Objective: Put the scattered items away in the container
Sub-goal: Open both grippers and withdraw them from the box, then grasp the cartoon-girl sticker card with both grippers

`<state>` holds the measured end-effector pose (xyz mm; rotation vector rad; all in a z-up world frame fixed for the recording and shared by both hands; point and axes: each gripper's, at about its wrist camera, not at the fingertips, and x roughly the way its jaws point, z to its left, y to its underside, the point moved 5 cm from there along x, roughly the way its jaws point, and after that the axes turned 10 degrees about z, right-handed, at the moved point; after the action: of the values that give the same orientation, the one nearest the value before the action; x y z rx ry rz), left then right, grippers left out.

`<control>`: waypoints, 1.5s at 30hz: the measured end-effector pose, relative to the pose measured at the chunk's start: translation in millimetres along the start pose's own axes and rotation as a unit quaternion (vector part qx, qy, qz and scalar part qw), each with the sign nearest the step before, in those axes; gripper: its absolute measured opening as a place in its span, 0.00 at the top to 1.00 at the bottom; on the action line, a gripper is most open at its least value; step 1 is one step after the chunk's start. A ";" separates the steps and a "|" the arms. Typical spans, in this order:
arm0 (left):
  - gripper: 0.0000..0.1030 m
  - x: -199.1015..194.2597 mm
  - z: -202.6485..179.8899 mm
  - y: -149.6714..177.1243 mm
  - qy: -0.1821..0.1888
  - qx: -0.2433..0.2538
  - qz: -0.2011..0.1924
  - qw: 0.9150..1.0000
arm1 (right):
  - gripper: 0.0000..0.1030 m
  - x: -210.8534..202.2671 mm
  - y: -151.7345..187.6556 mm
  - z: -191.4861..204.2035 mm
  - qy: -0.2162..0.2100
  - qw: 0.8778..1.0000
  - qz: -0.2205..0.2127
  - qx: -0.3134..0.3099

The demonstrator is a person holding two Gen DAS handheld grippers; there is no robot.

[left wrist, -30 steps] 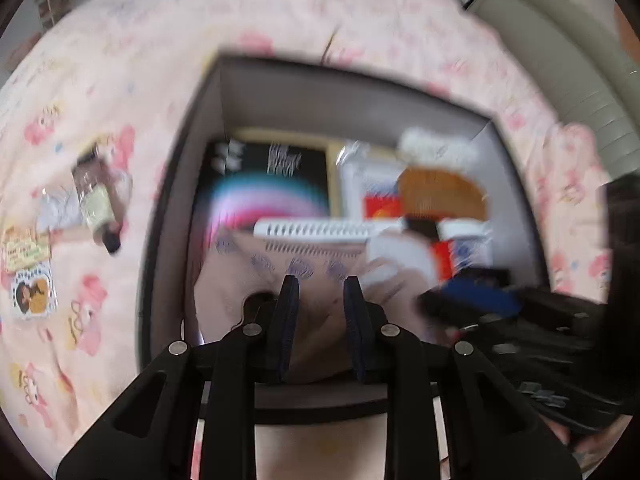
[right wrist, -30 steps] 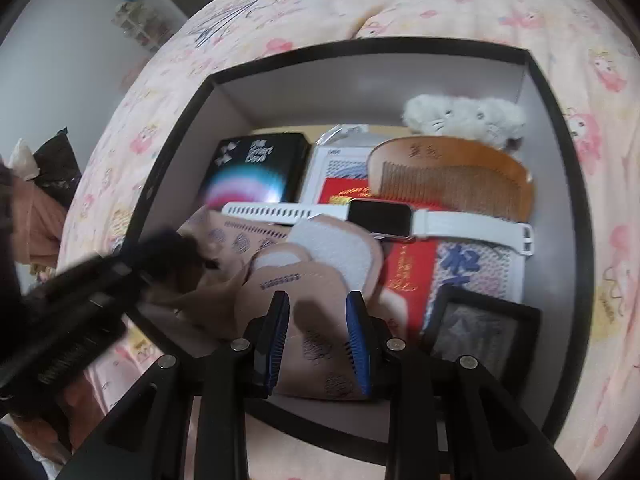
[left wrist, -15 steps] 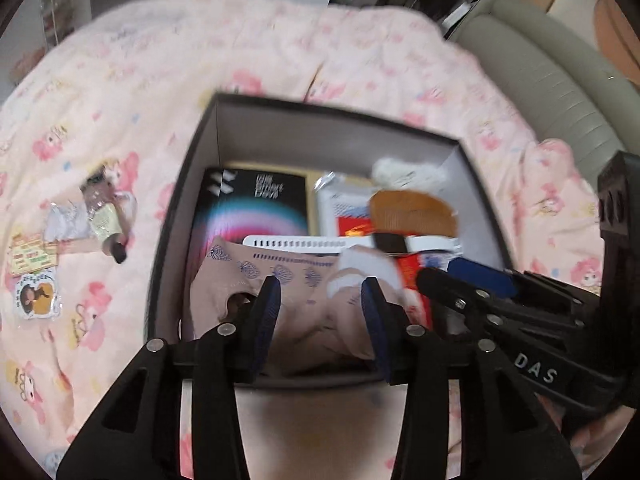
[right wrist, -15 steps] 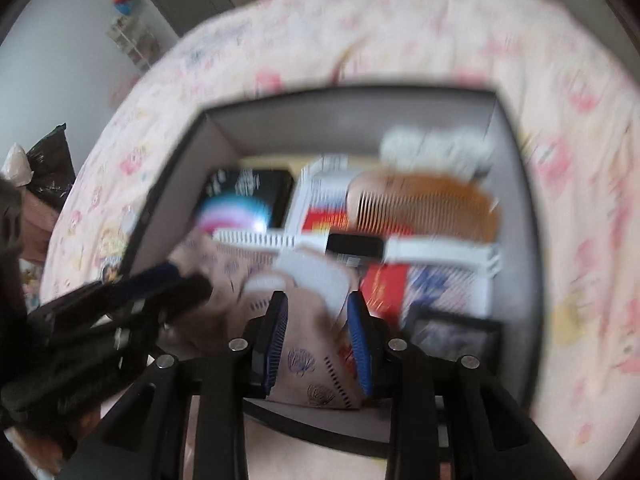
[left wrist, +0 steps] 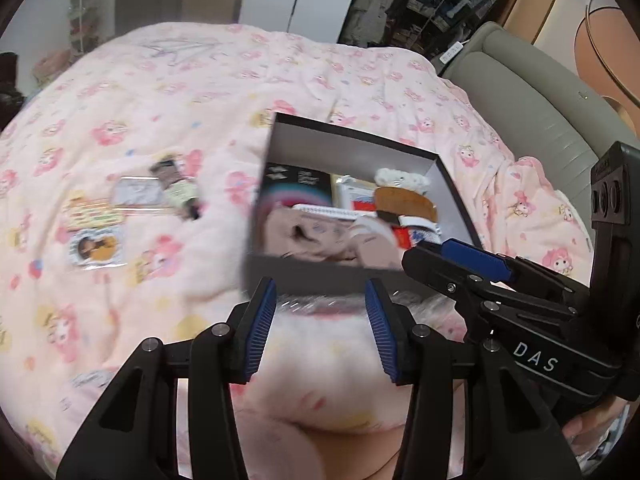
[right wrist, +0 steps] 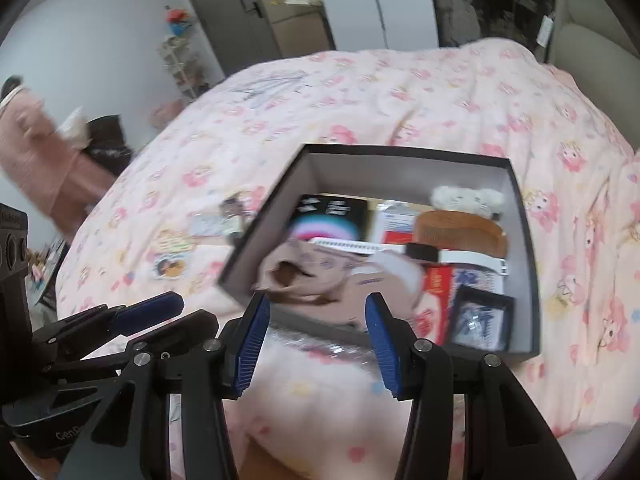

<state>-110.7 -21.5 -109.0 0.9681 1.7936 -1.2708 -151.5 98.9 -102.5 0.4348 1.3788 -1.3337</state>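
Above the box (right wrist: 524,240), both grippers (left wrist: 320,320) (right wrist: 314,328) are backing away, jaws now apart and empty; cloth (right wrist: 320,276) deposited, stickers (left wrist: 94,220) remaining.

R gripper (right wrist: 316,336) wide open, empty, over pink bed (right wrist: 400,100) just short of dark box (right wrist: 528,264). In box: beige socks (right wrist: 332,280), wooden comb (right wrist: 460,232), white watch (right wrist: 460,256), black booklet (right wrist: 332,216), fluffy white toy (right wrist: 468,198), small black frame (right wrist: 480,316). L of box, stickers (right wrist: 172,256) on bed. L gripper (right wrist: 120,316) at lower left.
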 end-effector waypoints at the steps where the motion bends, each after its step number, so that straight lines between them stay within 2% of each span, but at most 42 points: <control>1: 0.55 -4.8 5.4 3.5 -0.005 -0.002 -0.003 1.000 | 0.56 0.7 2.9 8.9 -0.007 1.000 0.001 -0.003; 10: 0.56 -52.8 78.6 32.3 -0.037 -0.054 -0.029 0.997 | 0.56 19.1 11.9 94.3 -0.075 0.996 0.021 -0.040; 16: 0.56 -61.4 131.8 41.9 -0.037 -0.095 -0.045 0.994 | 0.56 47.8 7.1 143.5 -0.091 0.992 0.042 -0.072; 21: 0.58 -45.5 183.4 40.3 -0.020 -0.158 -0.033 0.987 | 0.56 89.7 2.6 170.5 -0.073 0.990 0.077 -0.091; 26: 0.58 -34.4 219.2 33.1 -0.018 -0.181 -0.031 0.983 | 0.56 130.6 -7.4 196.1 -0.079 0.985 0.119 -0.098; 31: 0.57 -15.0 248.4 24.6 -0.014 -0.193 -0.017 0.981 | 0.56 157.3 -22.3 211.2 -0.065 0.983 0.130 -0.110; 37: 0.55 23.5 288.4 16.2 -0.021 -0.202 0.009 0.979 | 0.56 202.7 -35.0 212.7 -0.058 0.980 0.164 -0.098; 40: 0.54 48.1 314.8 15.5 -0.030 -0.220 0.034 0.974 | 0.55 225.2 -38.6 208.8 -0.049 0.978 0.179 -0.098; 45: 0.48 76.7 340.8 11.3 -0.027 -0.243 0.057 0.968 | 0.55 261.0 -41.0 199.5 -0.049 0.973 0.211 -0.074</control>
<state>-90.5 -332.7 -266.6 0.7356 1.8548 -0.7248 -181.4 -192.4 -256.7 0.5207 1.2106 -0.8863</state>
